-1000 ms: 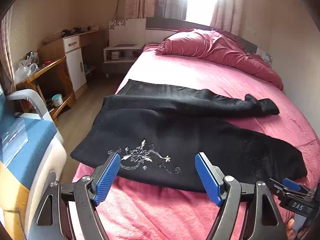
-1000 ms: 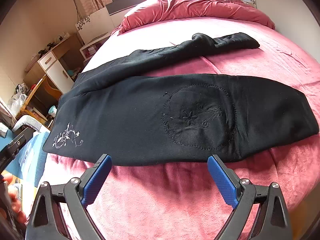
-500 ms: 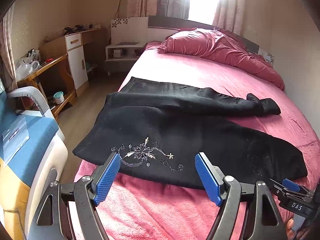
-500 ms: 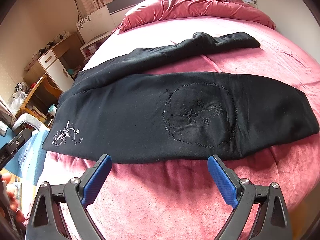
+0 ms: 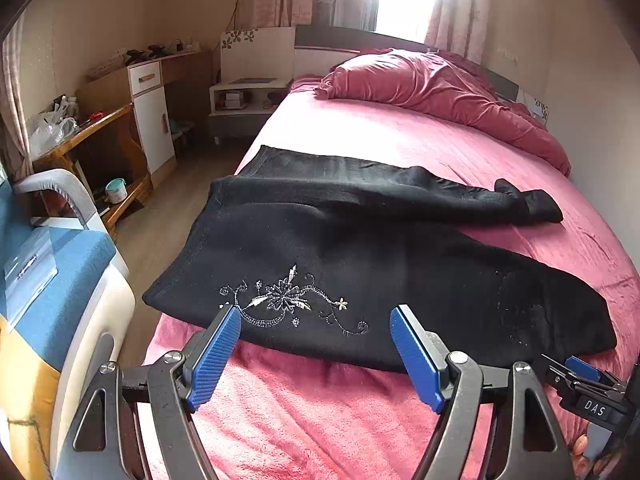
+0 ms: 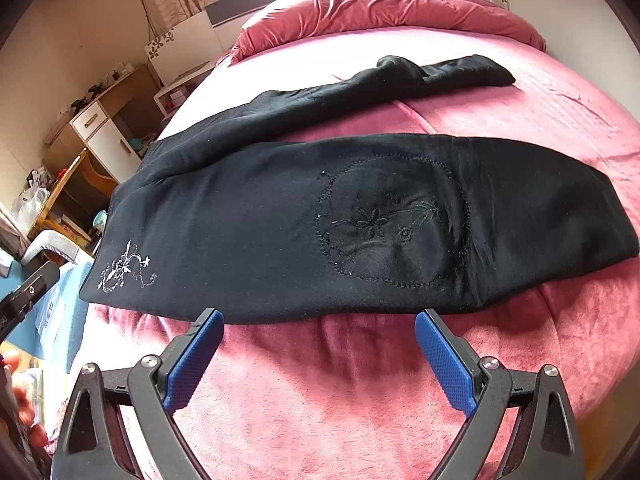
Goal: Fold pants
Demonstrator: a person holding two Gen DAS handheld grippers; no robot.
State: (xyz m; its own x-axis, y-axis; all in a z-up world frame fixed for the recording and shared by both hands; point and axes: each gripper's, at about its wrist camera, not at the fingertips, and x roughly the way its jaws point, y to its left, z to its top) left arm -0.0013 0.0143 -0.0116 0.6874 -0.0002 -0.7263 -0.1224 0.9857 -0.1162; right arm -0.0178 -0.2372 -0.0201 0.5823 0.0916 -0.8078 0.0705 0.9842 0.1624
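I hold my left hand-held gripper (image 5: 316,332) and right hand-held gripper (image 6: 319,338) released, empty, just short of the near edge of the black pants (image 5: 360,256), which lie spread across the pink bed (image 5: 312,412), legs apart, probably so I can lift that edge together. Only the right view shows the dark circular embroidery (image 6: 394,220) clearly; the left shows the floor.

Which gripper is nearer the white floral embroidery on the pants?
Left. The left gripper hangs open right at the white floral embroidery. The right gripper, open, sits further along the leg; there the embroidery lies far to its left.
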